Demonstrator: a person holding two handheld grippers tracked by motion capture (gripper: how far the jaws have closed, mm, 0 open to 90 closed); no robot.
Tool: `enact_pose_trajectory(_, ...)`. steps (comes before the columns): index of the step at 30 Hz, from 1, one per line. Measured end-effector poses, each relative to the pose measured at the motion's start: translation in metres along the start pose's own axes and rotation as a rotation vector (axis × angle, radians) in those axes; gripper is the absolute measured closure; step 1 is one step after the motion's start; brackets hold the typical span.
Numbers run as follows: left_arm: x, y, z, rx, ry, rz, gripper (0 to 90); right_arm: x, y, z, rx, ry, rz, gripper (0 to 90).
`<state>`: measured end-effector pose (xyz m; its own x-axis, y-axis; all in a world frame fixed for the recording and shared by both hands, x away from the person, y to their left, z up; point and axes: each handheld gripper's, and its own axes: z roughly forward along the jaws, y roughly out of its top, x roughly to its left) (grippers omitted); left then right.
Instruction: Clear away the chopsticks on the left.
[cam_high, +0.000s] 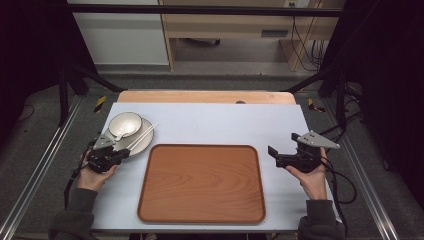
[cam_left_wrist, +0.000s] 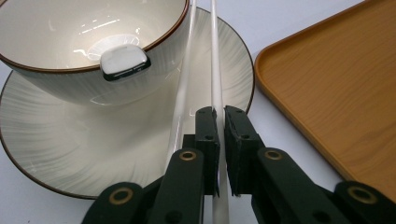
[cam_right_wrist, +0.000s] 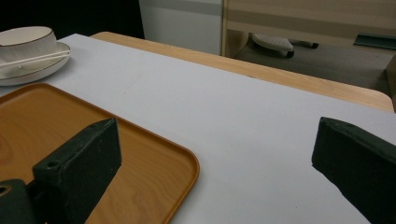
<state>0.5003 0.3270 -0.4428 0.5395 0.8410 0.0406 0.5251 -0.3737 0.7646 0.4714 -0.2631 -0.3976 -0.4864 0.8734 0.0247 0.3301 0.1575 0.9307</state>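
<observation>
Left gripper view: left hand-held gripper (cam_left_wrist: 219, 121) pinches one chopstick (cam_left_wrist: 215, 56) lying across the plate (cam_left_wrist: 56, 154) at the desk's 10 o'clock. Right hand-held gripper (cam_high: 281, 154) waits spread at 3 o'clock. Grasp step; next likely calls for a level lift toward the tray (cam_high: 200, 182).

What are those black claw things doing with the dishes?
A person holds a gripper in each hand. The left gripper has pinched one of the two white chopsticks lying across the white brown-rimmed plate, beside the white bowl with a spoon in it. The right gripper waits open at the right edge of the empty wooden tray.
</observation>
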Motion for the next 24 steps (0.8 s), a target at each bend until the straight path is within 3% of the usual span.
enact_pose_trajectory(6,-0.012,0.005,-0.010,-0.038,0.011,-0.004,84.4,0.000,0.000,0.000,-0.002,0.000,0.003,1.7)
enact_pose_trajectory(18,-0.056,0.021,-0.033,-0.113,0.044,-0.033,84.4,-0.002,0.000,-0.003,-0.010,-0.005,0.007,1.5)
enact_pose_trajectory(24,-0.073,0.025,-0.041,-0.145,0.065,-0.085,84.4,-0.002,0.000,-0.003,-0.014,-0.004,0.013,1.5)
